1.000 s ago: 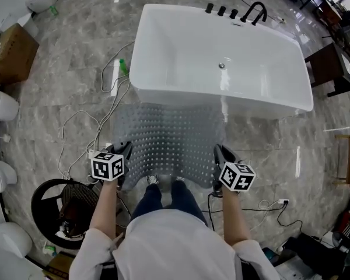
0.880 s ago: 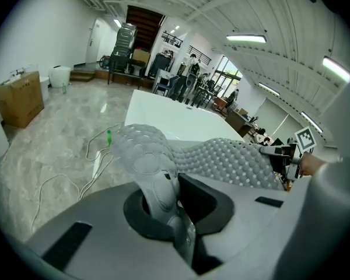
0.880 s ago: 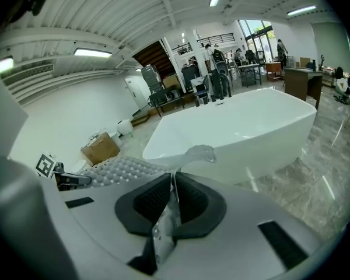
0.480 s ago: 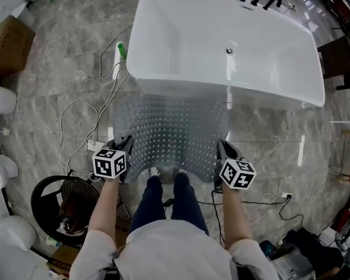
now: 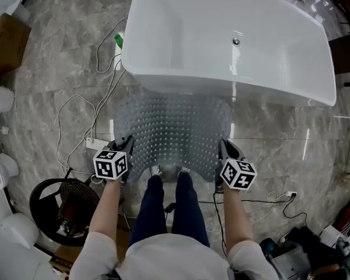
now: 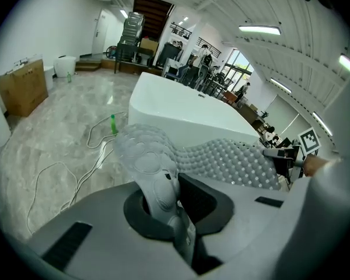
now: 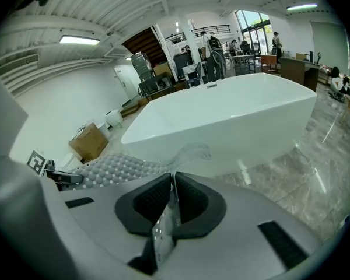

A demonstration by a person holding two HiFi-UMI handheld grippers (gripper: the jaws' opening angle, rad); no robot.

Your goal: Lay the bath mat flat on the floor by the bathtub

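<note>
The person is holding the clear, studded bath mat (image 5: pixel 172 130) out above the floor (image 5: pixel 64 80) in front of the bathtub (image 5: pixel 181 83); the left gripper (image 5: pixel 125 149) and right gripper (image 5: pixel 224 151) are each pinching a near corner; it is sagging and curling, so it looks soft, rubbery and light, and the corners seem the right hold.

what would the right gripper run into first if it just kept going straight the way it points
Past the corner of the mat pinched in the right gripper, the first thing in line looks like the near wall of the tub. How far off it is, I can't tell.
</note>
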